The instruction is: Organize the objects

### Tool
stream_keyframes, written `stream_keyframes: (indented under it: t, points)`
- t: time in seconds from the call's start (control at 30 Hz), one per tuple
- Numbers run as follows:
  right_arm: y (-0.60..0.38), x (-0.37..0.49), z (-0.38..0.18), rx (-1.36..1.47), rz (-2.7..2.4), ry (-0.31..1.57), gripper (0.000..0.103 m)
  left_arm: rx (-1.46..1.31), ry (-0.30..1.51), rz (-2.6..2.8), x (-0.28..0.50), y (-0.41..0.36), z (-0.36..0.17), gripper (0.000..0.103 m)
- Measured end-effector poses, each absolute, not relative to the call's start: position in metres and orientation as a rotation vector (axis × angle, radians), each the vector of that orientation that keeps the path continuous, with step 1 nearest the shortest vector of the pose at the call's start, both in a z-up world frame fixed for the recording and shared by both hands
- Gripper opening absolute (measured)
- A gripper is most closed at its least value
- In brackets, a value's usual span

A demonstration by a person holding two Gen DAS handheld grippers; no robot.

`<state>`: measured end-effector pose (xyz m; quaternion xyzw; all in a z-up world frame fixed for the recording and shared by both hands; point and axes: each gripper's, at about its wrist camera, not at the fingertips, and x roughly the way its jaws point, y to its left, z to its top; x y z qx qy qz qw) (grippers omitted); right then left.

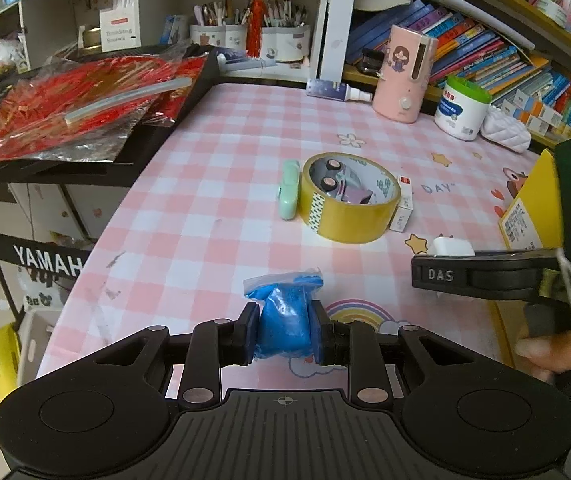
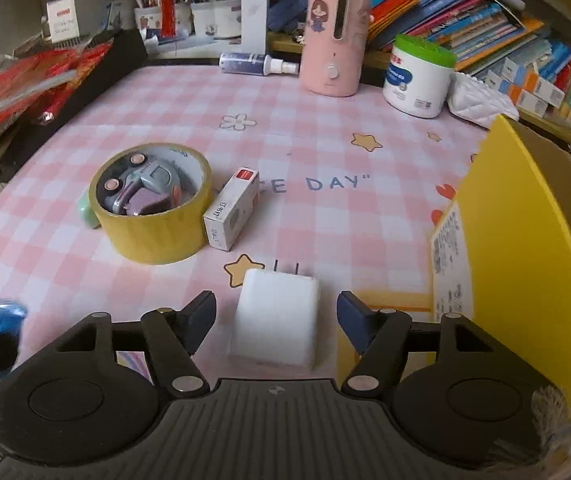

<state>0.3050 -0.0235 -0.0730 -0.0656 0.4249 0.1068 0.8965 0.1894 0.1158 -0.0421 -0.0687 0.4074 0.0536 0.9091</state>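
My left gripper (image 1: 284,330) is shut on a blue bag of powder (image 1: 284,320) just above the pink checked tablecloth (image 1: 213,184). My right gripper (image 2: 276,320) is open, its fingers on either side of a white plug charger (image 2: 275,318) lying on the cloth; the charger also shows in the left wrist view (image 1: 450,246). A yellow tape roll (image 2: 151,208) holds a toy car (image 2: 141,190). A small white box (image 2: 231,208) lies beside the roll, and a green object (image 1: 289,195) lies on its other side. A yellow cardboard box (image 2: 525,264) stands at the right.
A pink humidifier (image 2: 335,36), a spray bottle (image 2: 257,65), a white tub with a green lid (image 2: 417,80) and a white quilted pouch (image 2: 479,100) stand at the table's far edge before shelves of books. Red foil packs (image 1: 77,100) lie on a black keyboard at left.
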Motion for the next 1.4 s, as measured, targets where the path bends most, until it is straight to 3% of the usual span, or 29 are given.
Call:
stream_keyframes:
  t: [0.1,0.63,1.4]
  points:
    - [-0.026,0.305,-0.073,-0.112,0.238,0.878,0.041,-0.143,0.83,0.11,0.185,0.117,-0.04,0.024]
    - [-0.045,0.231,-0.017,-0.029,0.324,0.806,0.041,-0.145,0.773,0.049,0.137,0.108,-0.021,0.024]
    - [-0.067,0.09,-0.013,0.003,0.289,0.81,0.041,-0.122,0.752,-0.036,0.017,0.089,-0.017,0.024]
